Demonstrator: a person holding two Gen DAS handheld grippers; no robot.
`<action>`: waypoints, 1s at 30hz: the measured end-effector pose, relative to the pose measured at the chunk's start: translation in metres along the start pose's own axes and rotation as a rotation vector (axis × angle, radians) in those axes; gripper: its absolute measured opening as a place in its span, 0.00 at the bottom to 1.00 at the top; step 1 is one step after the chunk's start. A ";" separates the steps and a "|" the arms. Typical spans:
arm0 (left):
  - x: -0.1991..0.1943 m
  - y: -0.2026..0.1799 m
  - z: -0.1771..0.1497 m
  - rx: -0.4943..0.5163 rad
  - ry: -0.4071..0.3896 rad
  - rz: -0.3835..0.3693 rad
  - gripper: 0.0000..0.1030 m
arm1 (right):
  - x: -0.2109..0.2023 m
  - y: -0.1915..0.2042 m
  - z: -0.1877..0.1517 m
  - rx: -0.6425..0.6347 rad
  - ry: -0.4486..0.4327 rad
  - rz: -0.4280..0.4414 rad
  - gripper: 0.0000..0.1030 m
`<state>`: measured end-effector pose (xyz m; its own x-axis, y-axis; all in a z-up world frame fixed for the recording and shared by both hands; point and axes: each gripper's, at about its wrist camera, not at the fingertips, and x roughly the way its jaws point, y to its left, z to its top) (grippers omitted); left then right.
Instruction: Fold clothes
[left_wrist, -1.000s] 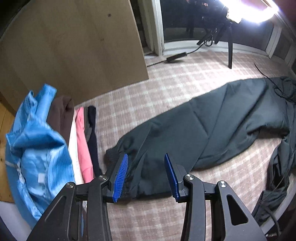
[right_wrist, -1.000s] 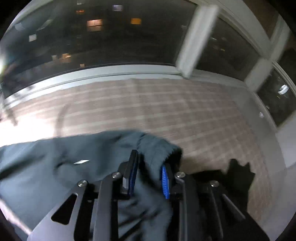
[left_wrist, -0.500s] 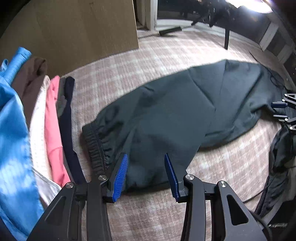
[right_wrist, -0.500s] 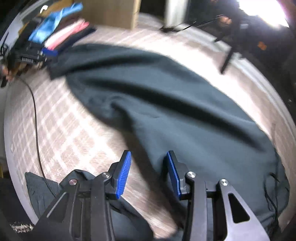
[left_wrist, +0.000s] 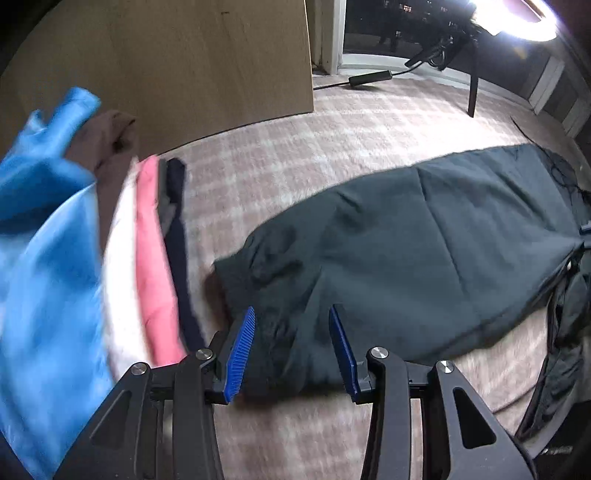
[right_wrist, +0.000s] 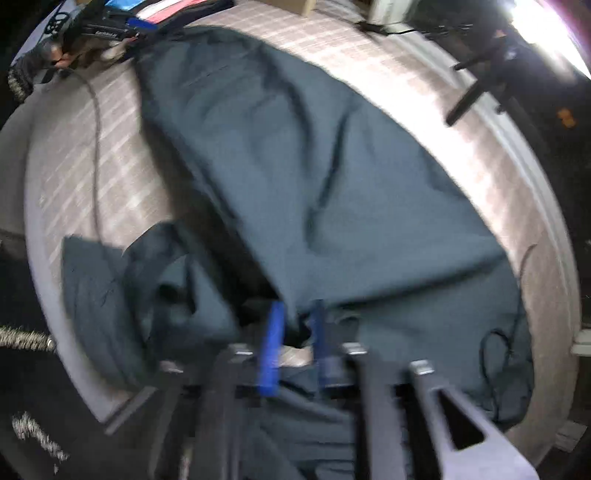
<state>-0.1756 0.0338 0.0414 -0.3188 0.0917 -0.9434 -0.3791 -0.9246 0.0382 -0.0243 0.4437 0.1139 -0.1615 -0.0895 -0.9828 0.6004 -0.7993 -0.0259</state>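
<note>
— Trousers: where do you have them?

— Starting at my left gripper: it's wide open with nothing held, the blue pads straddling the elastic cuff end, which lies flat on the checked blanket. My guess is I'm lined up to pinch that hem. From there the dark trousers stretch away across the blanket toward my right side.

— And the right gripper?

— Its pads are nearly together around a tuck of the dark cloth at the far end. I judge it is gripping, but the picture is smeared, so I can't swear to it. Holding both ends would let me bring one over the other.

— What does each camera give you alone?

— The left shows a stack of folded garments just beside the cuff, pink and navy edges, with a blue one in front and a wooden panel behind. The right shows a second dark garment bunched near its fingers, a cable across the blanket, and my left hand far off.
</note>
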 end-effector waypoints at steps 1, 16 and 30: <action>0.006 0.000 0.006 0.003 0.004 0.002 0.41 | -0.004 -0.004 0.003 0.027 -0.034 0.012 0.42; -0.023 -0.035 -0.007 0.070 -0.056 -0.075 0.43 | -0.077 -0.087 -0.125 0.723 -0.394 -0.010 0.42; -0.140 -0.133 -0.083 0.274 -0.066 -0.330 0.50 | -0.123 -0.038 -0.377 1.235 -0.363 -0.202 0.52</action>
<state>-0.0081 0.1127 0.1412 -0.1935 0.3978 -0.8968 -0.6842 -0.7099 -0.1673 0.2679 0.7096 0.1669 -0.4813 0.0967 -0.8712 -0.5409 -0.8149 0.2083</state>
